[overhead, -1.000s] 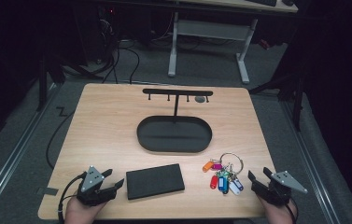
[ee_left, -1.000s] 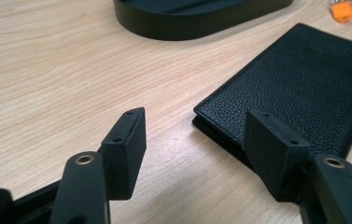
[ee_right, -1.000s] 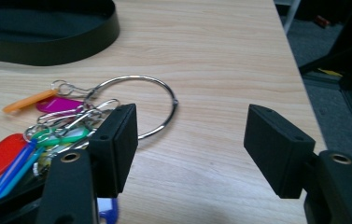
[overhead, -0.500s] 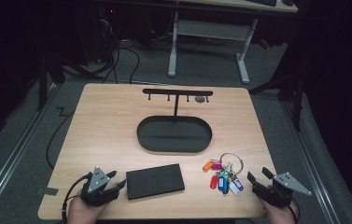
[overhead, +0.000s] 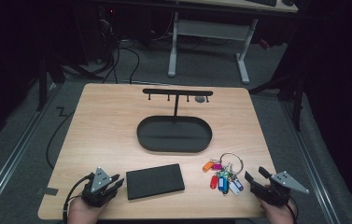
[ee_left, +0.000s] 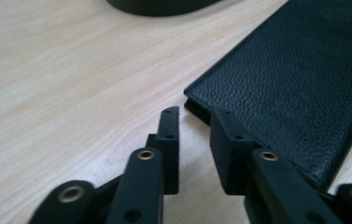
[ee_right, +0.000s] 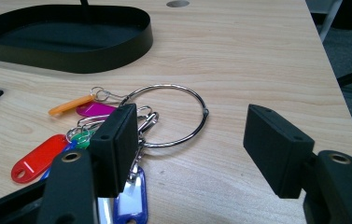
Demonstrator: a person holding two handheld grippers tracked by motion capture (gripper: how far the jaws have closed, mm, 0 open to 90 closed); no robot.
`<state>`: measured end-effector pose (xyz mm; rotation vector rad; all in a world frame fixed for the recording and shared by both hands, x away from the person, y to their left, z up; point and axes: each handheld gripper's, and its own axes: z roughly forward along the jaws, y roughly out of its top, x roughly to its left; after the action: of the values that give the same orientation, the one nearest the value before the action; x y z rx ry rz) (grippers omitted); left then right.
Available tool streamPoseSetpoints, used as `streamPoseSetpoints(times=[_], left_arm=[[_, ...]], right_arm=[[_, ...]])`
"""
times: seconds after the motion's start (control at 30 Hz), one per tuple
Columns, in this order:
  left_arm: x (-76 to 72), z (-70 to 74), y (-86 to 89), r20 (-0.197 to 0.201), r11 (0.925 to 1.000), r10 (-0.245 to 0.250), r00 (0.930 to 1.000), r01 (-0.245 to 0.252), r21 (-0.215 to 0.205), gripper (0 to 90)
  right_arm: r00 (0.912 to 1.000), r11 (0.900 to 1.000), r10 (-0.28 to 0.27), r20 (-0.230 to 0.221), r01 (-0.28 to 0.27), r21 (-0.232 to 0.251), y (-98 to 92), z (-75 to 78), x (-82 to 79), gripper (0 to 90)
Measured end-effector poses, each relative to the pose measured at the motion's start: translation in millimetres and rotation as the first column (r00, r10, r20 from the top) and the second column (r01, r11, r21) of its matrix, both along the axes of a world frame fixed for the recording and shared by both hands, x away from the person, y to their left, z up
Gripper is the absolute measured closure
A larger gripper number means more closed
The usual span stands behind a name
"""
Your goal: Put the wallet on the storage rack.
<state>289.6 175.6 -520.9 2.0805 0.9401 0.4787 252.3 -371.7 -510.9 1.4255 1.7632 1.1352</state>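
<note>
A black leather wallet lies flat near the table's front edge. My left gripper rests on the table just left of it. In the left gripper view the wallet's corner sits beside the right jaw. The left gripper has just been closing, and only a narrow gap with nothing in it remains. A metal ring of coloured key tags lies to the right of the wallet. My right gripper stands wide open just right of the tags. In the right gripper view, the ring lies ahead of the right gripper.
A black oval tray sits mid-table, with a black T-shaped hook rack rising from its far side. In the right gripper view the tray's wall is beyond the tags. The table's right edge runs close to the right gripper.
The left gripper's jaws have drawn together from wide apart to a narrow gap. Both hands, the wallet and the keys have stayed where they were.
</note>
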Motion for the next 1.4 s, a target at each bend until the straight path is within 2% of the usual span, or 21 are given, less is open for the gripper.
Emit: streamPoseSetpoints(times=[0.07,0.27,0.43,0.47,0.53,0.7,0.8,0.87,1.0,1.07,1.13,1.23,1.4], left_arm=[[2.3,-2.3,0.1,-0.024,0.9998,-0.004,0.9997,0.005,0.018,78.4],[0.5,-6.0,-8.8,-0.035,0.995,-0.054,0.9979,0.057,0.082,84.4],[-6.4,-6.0,-14.2,-0.03,0.9911,-0.089,0.9955,0.092,0.097,84.5],[-7.6,-5.1,-14.2,-0.035,0.9909,-0.099,0.9945,0.102,0.088,84.6],[-11.2,-3.6,-14.9,-0.047,0.9881,-0.142,0.9887,0.144,0.053,83.5],[-21.3,-1.5,-27.5,-0.051,0.9743,-0.213,0.9757,0.216,0.065,80.1],[-25.6,1.5,-32.4,-0.029,0.9706,-0.227,0.9734,0.229,0.074,76.9],[-28.0,4.7,-33.5,-0.021,0.9655,-0.254,0.9671,0.254,0.055,75.8],[-33.9,10.3,-36.7,0.022,0.9574,-0.286,0.9579,0.285,0.046,70.8],[-35.1,10.8,-39.0,0.034,0.9552,-0.293,0.9554,0.291,0.051,65.4],[-37.0,9.8,-48.4,0.047,0.9479,-0.313,0.9484,0.309,0.076,58.2],[-37.7,7.5,-58.8,0.057,0.9406,-0.333,0.9411,0.328,0.088,50.9],[-35.6,3.0,-76.6,0.08,0.9322,-0.352,0.9325,0.342,0.12,44.1]], right_arm=[[1.0,1.0,-0.002,-0.001,0.002,0.005,-1.1,-0.5,0.6,35.3],[1.0,1.0,-0.008,-0.002,0.008,0.004,-2.0,-1.0,0.4,35.4],[0.9999,1.0,-0.005,-0.009,0.005,0.005,-2.2,-1.7,0.7,35.5],[0.9999,1.0,-0.004,-0.01,0.004,0.006,-2.2,-1.9,0.8,35.6],[0.9999,1.0,-0.001,-0.011,0.001,0.007,-2.1,-2.2,1.1,35.6],[0.9999,1.0,0.005,-0.015,-0.005,0.006,-1.2,-2.7,1.4,35.6],[0.9999,1.0,0.006,-0.016,-0.006,0.006,-0.9,-3.0,1.5,35.6],[0.9998,1.0,0.009,-0.016,-0.009,0.005,-1.1,-3.3,1.7,35.8],[0.9997,1.0,0.009,-0.022,-0.008,0.002,-1.1,-3.9,2.0,36.2],[0.9997,1.0,0.009,-0.023,-0.009,0.0,-1.0,-4.0,2.2,36.3],[0.9996,1.0,0.008,-0.028,-0.008,-0.001,-0.8,-4.6,2.8,36.9],[0.9994,1.0,0.012,-0.032,-0.012,0.001,0.2,-4.8,3.3,36.9],[0.9992,1.0,0.022,-0.033,-0.022,-0.006,2.0,-5.3,3.9,36.9]])
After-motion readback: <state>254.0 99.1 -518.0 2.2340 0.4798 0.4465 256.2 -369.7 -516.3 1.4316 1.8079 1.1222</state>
